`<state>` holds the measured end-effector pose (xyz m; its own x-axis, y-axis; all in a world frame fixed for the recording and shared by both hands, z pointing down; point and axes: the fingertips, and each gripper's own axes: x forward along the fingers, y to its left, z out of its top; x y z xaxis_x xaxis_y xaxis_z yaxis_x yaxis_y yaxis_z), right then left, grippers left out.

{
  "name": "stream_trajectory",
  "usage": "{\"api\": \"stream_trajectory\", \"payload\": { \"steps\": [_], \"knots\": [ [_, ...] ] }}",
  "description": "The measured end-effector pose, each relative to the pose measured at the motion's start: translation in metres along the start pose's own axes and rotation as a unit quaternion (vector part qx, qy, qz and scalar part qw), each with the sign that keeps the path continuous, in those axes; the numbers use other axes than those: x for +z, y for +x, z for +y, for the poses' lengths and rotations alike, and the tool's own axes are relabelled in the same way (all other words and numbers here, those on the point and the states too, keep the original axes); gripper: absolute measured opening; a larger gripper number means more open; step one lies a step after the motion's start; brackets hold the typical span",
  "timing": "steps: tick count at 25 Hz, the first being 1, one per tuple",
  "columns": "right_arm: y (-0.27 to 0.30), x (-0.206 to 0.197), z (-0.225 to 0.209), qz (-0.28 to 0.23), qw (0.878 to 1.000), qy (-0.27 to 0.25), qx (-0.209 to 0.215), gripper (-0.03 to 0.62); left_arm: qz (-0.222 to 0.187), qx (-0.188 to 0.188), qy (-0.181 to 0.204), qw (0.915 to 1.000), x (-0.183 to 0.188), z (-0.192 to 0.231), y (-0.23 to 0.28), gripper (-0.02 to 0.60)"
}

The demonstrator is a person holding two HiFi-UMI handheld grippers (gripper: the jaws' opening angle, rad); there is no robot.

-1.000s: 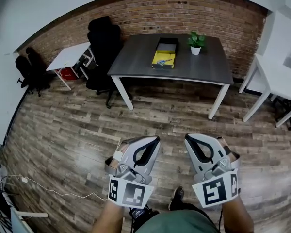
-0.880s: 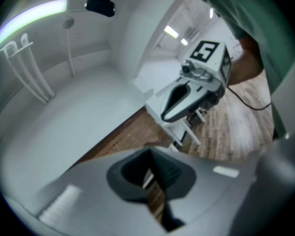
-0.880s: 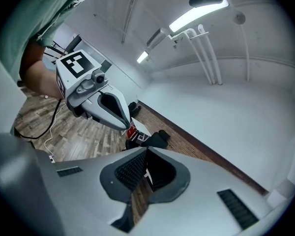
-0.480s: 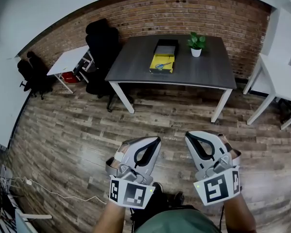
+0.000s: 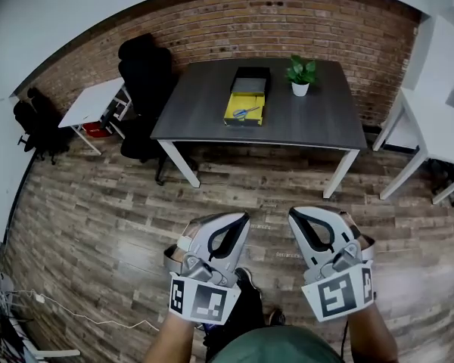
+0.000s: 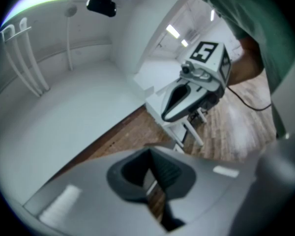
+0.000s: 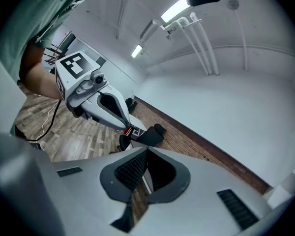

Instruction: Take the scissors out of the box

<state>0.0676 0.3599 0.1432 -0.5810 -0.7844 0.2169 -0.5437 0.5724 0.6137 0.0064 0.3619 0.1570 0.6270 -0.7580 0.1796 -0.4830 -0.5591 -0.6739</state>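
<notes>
- Against half a second ago, the black office chair [image 5: 141,65] and the dark table [image 5: 318,123] sit further left and lower in the head view, and so look nearer
- The yellow box [image 5: 244,117] has shifted with the table; it lies open on the tabletop, left of the middle, with the scissors [image 5: 247,113] inside it, well apart from both grippers
- The potted plant [image 5: 300,75] stands just right of the box, as before
- The scissors are too small to make out beyond bluish handles; the box's dark far end is hard to read
- The white desk [image 5: 433,131] at the right is cut off by the frame edge
- The left gripper [image 5: 240,218] is held low in front of the body, pointing forward and slightly inward above the wood floor [image 5: 98,225]; its own view shows its jaws [image 6: 150,176] pressed together with nothing between them
- The right gripper [image 5: 296,215] is level with it, just beside it and tilted inward; its jaws [image 7: 146,173] are likewise closed and empty, and both keep the same place in the head view
</notes>
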Motion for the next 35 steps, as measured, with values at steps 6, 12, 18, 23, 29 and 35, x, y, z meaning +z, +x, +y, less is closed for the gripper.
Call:
{"api": "stream_trajectory", "payload": {
  "steps": [6,12,18,23,29,35],
  "knots": [
    [0.057,-0.007,-0.026,0.018,1.000,0.006,-0.009,0.006,-0.013,-0.014,-0.003,0.9998,-0.034,0.043,0.040,-0.002],
    [0.121,0.001,-0.047,0.028,0.999,0.003,-0.015,0.007,-0.031,-0.019,-0.002,0.9993,-0.066,0.095,0.068,-0.002],
    [0.173,0.013,-0.063,0.038,0.999,-0.002,-0.023,0.006,-0.049,-0.015,-0.004,0.9987,-0.094,0.142,0.086,-0.002],
    [0.210,0.020,-0.075,0.038,0.999,-0.006,-0.028,0.008,-0.056,-0.015,-0.005,0.9983,-0.115,0.172,0.099,-0.002],
    [0.243,0.007,-0.093,0.039,0.999,-0.001,-0.031,0.006,-0.054,-0.020,-0.001,0.9983,-0.132,0.193,0.126,-0.002],
    [0.290,-0.022,-0.117,0.028,0.999,0.004,-0.019,0.008,-0.036,-0.016,0.001,0.9992,-0.158,0.209,0.169,-0.002]
  ]
}}
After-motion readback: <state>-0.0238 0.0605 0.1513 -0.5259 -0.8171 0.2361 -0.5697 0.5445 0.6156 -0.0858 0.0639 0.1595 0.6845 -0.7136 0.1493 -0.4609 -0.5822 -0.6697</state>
